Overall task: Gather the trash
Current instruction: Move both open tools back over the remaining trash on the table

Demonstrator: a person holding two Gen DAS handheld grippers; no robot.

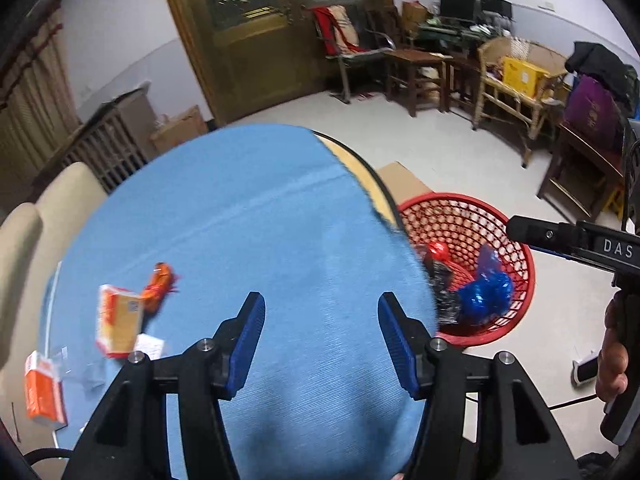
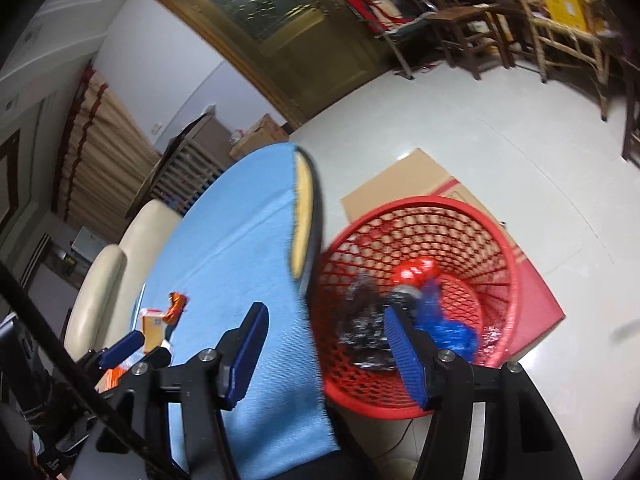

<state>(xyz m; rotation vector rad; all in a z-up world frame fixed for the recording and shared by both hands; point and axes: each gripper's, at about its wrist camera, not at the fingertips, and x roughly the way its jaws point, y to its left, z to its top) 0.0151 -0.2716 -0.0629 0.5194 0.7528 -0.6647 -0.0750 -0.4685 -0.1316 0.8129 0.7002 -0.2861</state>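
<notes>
Left hand-held gripper [image 1: 322, 344] and right hand-held gripper [image 2: 322, 350], both spread wide and holding nothing, over the blue-clothed table [image 1: 256, 216]; red mesh basket [image 2: 460, 236] on the floor beside it holding blue wrapper [image 2: 452, 332]; left view alone shows two orange cartons [image 1: 118, 326].

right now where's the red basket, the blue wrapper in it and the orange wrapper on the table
red basket [image 2: 472, 210], right wrist view, far rim
blue wrapper [image 1: 486, 294], left wrist view, crumpled middle
orange wrapper [image 1: 160, 282], left wrist view, middle
</notes>
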